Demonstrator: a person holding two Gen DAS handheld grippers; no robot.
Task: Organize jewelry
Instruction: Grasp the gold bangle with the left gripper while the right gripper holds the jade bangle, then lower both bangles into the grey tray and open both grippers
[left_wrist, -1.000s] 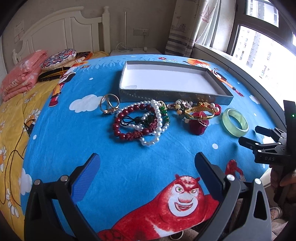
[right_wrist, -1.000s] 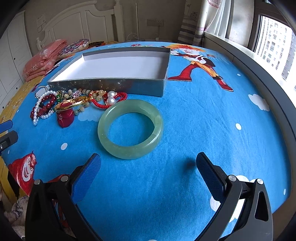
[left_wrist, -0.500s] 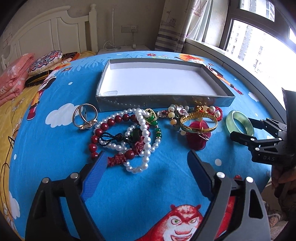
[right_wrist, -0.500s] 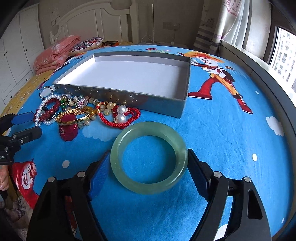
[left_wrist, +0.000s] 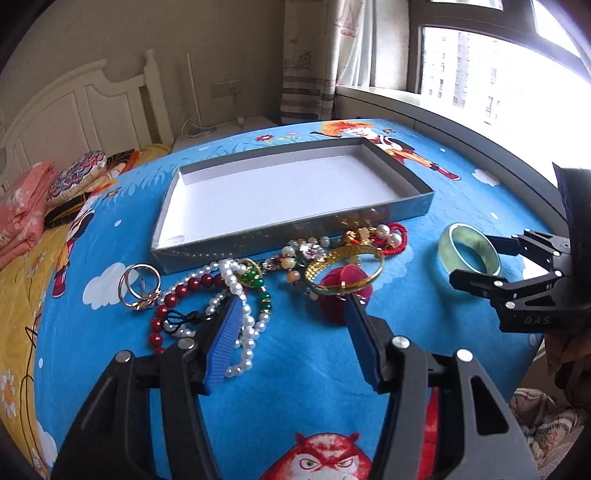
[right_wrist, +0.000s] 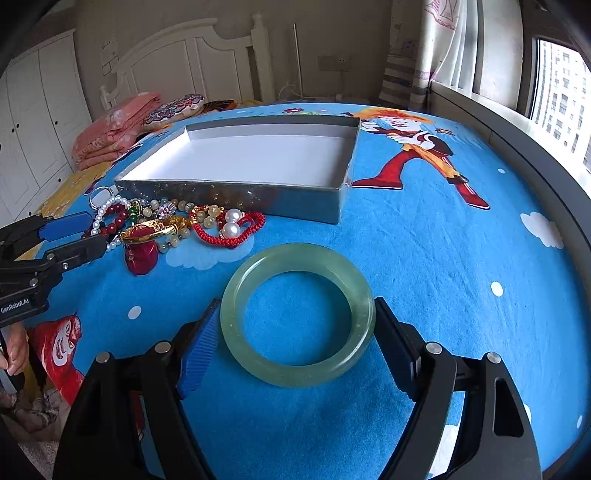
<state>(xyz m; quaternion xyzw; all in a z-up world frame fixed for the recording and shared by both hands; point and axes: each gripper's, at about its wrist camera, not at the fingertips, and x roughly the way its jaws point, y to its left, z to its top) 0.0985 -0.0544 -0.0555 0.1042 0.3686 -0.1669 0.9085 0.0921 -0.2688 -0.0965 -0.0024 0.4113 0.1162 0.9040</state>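
Observation:
A pale green jade bangle (right_wrist: 297, 317) lies flat on the blue bedspread, between the blue pads of my right gripper (right_wrist: 295, 328), which touch or nearly touch its sides. It also shows in the left wrist view (left_wrist: 469, 254). My left gripper (left_wrist: 293, 317) is open over a jewelry pile: a gold bangle (left_wrist: 345, 271) on a red pouch (left_wrist: 341, 299), a pearl strand (left_wrist: 240, 325), red beads (left_wrist: 162, 314) and gold rings (left_wrist: 139, 286). An empty grey tray (left_wrist: 291, 232) with a white floor lies behind the pile.
Folded pink bedding (right_wrist: 110, 129) and a patterned cushion (right_wrist: 173, 110) lie at the bed's head by the white headboard. A window sill (right_wrist: 517, 122) runs along the right. The bed's near edge is below both grippers.
Both grippers moved forward and narrowed. The right pads came in around the jade bangle. The left gripper advanced to the pearl strand and red pouch.

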